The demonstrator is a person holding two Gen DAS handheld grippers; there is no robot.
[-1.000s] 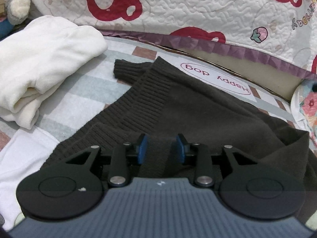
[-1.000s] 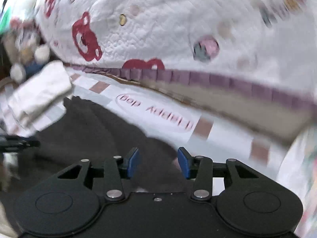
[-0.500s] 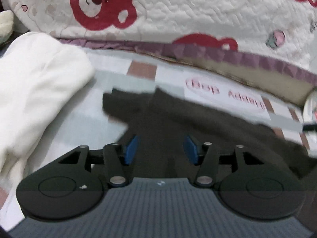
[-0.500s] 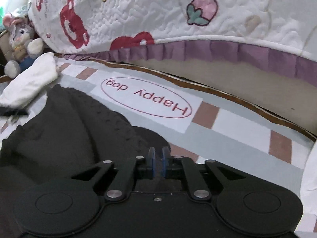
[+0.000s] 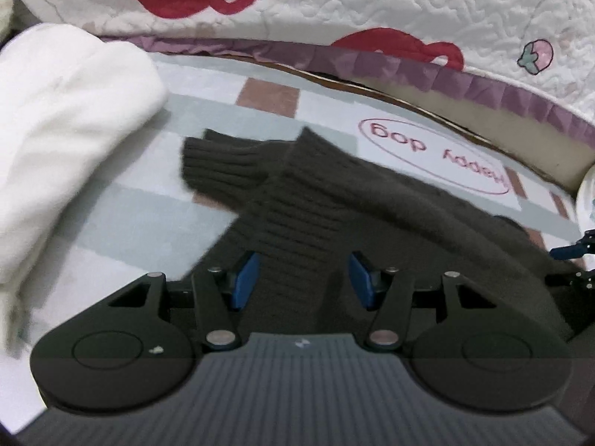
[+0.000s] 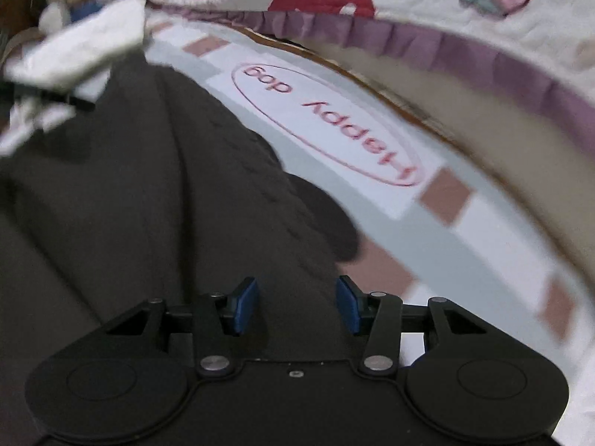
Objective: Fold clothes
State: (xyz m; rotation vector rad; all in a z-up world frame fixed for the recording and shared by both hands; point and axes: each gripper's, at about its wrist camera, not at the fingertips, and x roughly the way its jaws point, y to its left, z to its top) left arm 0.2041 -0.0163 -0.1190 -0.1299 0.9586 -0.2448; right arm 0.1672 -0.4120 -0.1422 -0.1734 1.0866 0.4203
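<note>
Quilt point(image 5: 372, 7), white with red bears, hangs behind the checked mat point(image 5: 122, 200) bearing the "Happy dog" oval point(image 5: 435, 156).

Dark knit sweater point(image 5: 372, 200) lies spread on the mat, just in front of that oval. Its ribbed cuff point(image 5: 223, 167) points toward the folded white garment point(image 5: 63, 111), which sits well to the oval's left.

Left hand-held gripper point(image 5: 303, 278): pads apart, over ribbed knit, not pinching it. Right hand-held gripper point(image 6: 297, 304): jaws opening, over the sweater's edge nearest the oval; cloth lies beneath, nothing clamped.

Judgement: between folds; sweater partly gathered, not yet a neat packet. The next move calls for each gripper to close on an edge, then lift and carry it across together, evenly, so the knit does not bunch.
</note>
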